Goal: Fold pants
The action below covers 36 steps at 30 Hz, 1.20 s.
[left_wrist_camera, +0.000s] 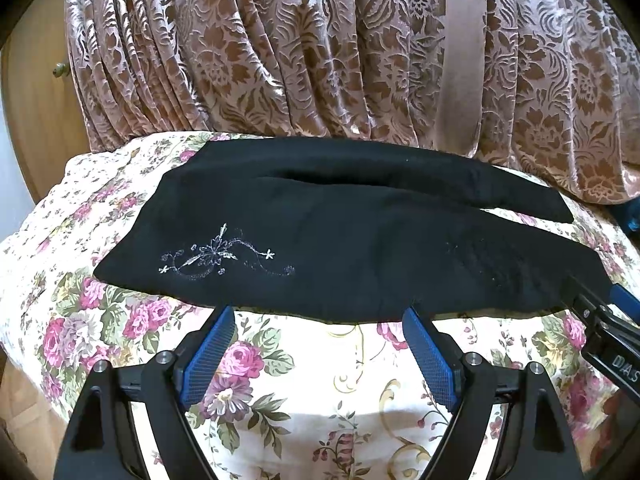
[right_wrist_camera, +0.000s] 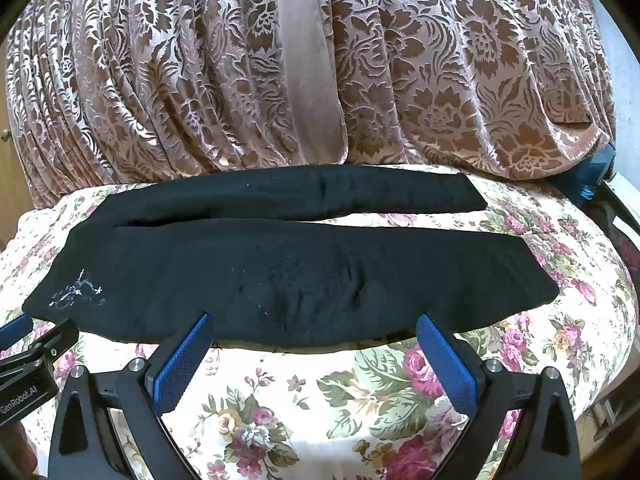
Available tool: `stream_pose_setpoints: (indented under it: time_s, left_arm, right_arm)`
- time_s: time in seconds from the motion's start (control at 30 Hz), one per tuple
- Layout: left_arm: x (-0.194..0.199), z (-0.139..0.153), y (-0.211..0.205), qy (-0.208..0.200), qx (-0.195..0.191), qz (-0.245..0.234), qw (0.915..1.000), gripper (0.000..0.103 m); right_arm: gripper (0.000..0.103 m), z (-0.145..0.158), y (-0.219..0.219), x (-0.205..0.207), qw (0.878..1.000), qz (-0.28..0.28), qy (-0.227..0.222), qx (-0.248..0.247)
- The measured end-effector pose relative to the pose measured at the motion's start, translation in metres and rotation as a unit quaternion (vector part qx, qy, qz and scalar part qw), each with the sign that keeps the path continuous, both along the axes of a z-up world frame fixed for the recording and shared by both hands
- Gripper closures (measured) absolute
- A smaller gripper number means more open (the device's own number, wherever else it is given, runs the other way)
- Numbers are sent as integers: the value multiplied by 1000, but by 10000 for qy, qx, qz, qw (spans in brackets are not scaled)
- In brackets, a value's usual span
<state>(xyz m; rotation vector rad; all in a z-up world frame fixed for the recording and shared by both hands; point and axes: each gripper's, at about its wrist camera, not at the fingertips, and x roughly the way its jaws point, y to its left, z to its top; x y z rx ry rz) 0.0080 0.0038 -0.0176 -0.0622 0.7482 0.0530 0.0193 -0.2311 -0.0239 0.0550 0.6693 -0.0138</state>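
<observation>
Pants [left_wrist_camera: 340,240] flat on floral cloth [left_wrist_camera: 304,380]; left hand-held gripper [left_wrist_camera: 320,316] and right hand-held gripper [right_wrist_camera: 316,322] released, level at near hem.

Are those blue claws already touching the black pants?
Cannot tell. Both the left gripper and right gripper are open, with blue fingertips at the near edge of the black pants. Neither wrist view shows a plain gap or contact.
</observation>
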Motion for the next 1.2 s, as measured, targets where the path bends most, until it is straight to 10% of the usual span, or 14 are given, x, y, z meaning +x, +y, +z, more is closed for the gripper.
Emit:
stream_pose_setpoints:
  time_s: [1.2]
  left_arm:
    - [4,-10,1,216,-24,30,9998,17]
  right_arm:
    - [0,-6,3,0,10000,7,35,20]
